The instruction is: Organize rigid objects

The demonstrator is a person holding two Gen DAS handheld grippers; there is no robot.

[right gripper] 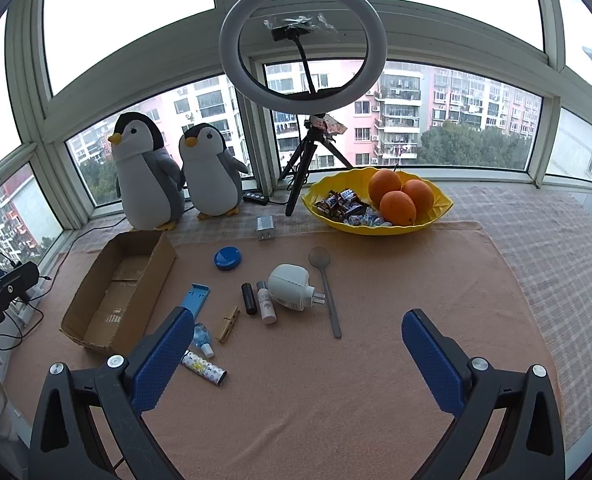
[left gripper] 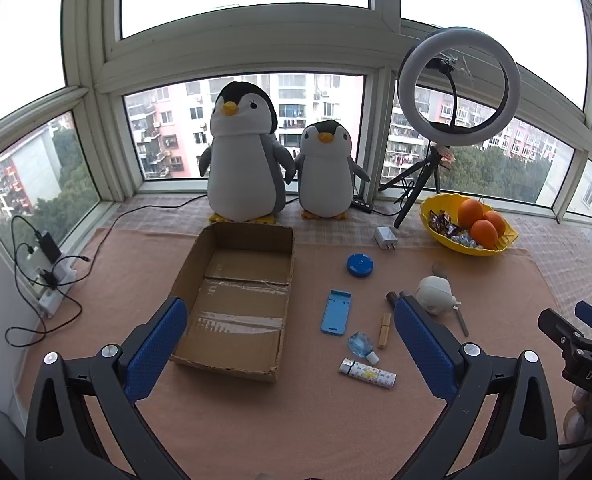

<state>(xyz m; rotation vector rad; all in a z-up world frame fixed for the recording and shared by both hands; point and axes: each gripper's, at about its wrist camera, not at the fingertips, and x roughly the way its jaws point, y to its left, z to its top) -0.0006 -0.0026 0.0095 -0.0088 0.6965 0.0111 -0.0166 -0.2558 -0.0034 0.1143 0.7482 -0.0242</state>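
Observation:
An empty cardboard box (left gripper: 239, 292) (right gripper: 115, 292) lies open on the pink cloth. To its right are scattered a blue round disc (left gripper: 360, 265), a white charger (left gripper: 386, 237), a blue phone stand (left gripper: 336, 312), a wooden clothespin (left gripper: 384, 330), a small clear bottle (left gripper: 362, 345) and a patterned tube (left gripper: 368, 372). Further right lie a white plug-in device (right gripper: 291, 286), a black tube (right gripper: 249, 298), a small white bottle (right gripper: 266, 302) and a spoon (right gripper: 328, 292). My left gripper (left gripper: 288, 306) hovers open over the box's near right corner. My right gripper (right gripper: 298, 317) hangs open and empty, nearer than the spoon.
Two plush penguins (left gripper: 247, 160) stand at the window behind the box. A ring light on a tripod (right gripper: 302, 44) and a yellow bowl (right gripper: 336, 224) of oranges and sweets sit at the back right. A power strip with cables (left gripper: 51, 280) lies at the left edge.

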